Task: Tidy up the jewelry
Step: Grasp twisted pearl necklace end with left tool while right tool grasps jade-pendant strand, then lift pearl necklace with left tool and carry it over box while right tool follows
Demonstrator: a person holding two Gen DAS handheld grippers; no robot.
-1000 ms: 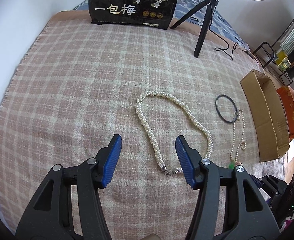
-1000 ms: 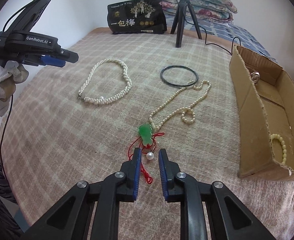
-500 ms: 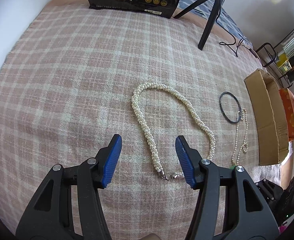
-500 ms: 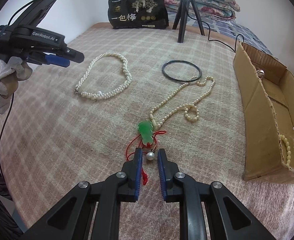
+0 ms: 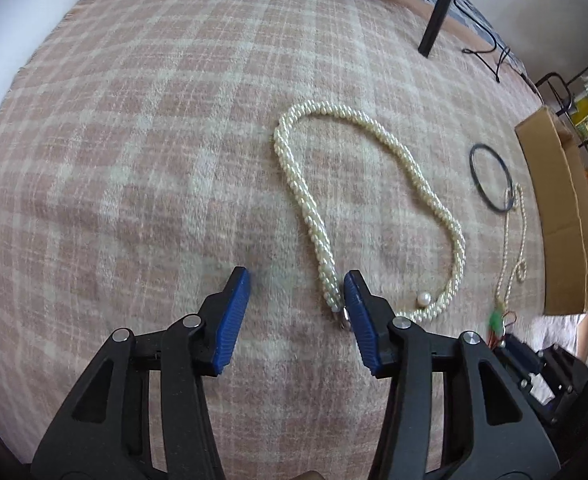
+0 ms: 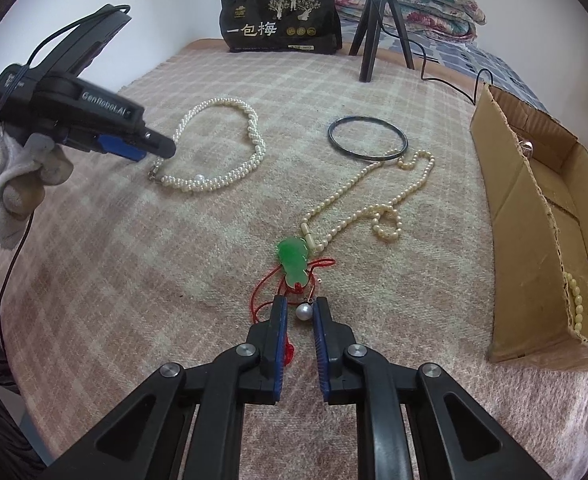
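A thick twisted pearl necklace (image 5: 374, 200) lies on the plaid blanket (image 5: 134, 160); it also shows in the right wrist view (image 6: 230, 148). My left gripper (image 5: 296, 292) is open and low, its right finger beside the necklace's clasp end. My right gripper (image 6: 299, 312) is narrowly open around a single pearl drop (image 6: 304, 312), not clamped on it. Just beyond lie a green jade pendant (image 6: 292, 258) on red cord, a thin pearl strand (image 6: 374, 200) and a black bangle (image 6: 368, 142).
An open cardboard box (image 6: 534, 216) stands at the right with a bead bracelet (image 6: 576, 300) inside. A black snack bag (image 6: 282, 24) and a tripod (image 6: 378, 28) stand at the far edge, with folded quilts behind.
My left gripper has moved forward and down towards the thick necklace's clasp end. My right gripper has edged forward, so the pearl drop now sits between its fingers.
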